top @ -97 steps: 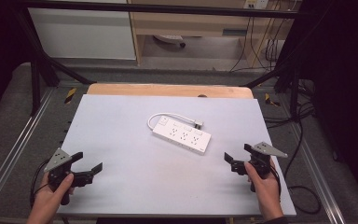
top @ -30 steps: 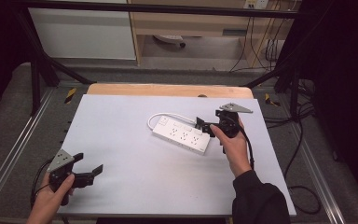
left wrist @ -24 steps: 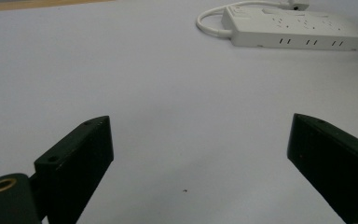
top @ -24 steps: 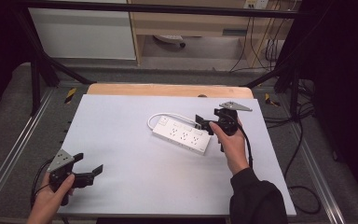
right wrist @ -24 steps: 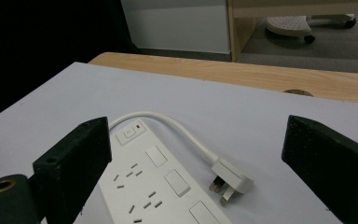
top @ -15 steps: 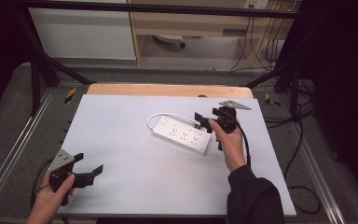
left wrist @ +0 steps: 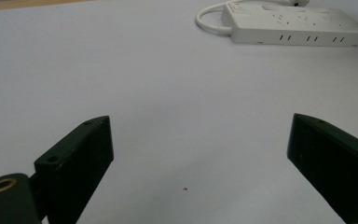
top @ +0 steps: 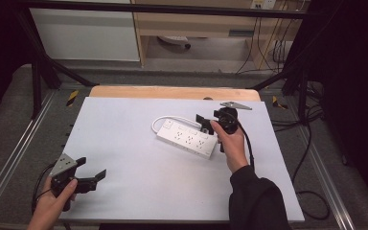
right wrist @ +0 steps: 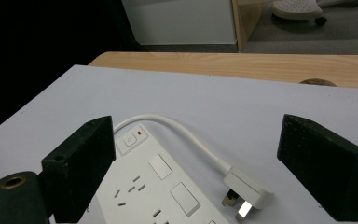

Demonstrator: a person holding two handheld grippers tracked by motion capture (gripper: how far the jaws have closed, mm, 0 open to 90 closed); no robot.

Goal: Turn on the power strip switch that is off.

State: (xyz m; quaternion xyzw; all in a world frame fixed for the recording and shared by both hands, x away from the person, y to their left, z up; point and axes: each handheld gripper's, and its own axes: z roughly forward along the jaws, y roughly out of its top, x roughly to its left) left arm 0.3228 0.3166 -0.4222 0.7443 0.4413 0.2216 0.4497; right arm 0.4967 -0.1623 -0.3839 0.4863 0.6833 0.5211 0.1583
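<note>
the white power strip (top: 188, 140) lies flat a little right of the middle of the pale surface (top: 124, 124), its long axis running from about 10 o'clock to 4 o'clock. its short white cord (right wrist: 186, 135) loops out of the 10 o'clock end and curls back along the far side to a white plug (right wrist: 247, 189), which lies on the surface just beside the strip with its metal pins showing. in the right gripper view the strip's switch with a small red mark (right wrist: 133, 136) is plain, but the near end of the strip is cut off by the bottom edge.

the right tool (top: 206, 123) hovers at the strip's far side, at about 1 o'clock from its middle, jaws wide apart with the plug and cord between them in its own view; whether a jaw touches anything cannot be told. in the high view the plug is hidden behind this tool and the hand.

the left tool (top: 92, 175) sits well apart at the surface's 7 o'clock corner, jaws spread and holding nothing. in its view the strip (left wrist: 293, 29) lies far off, its far end cut by the top edge.
</note>
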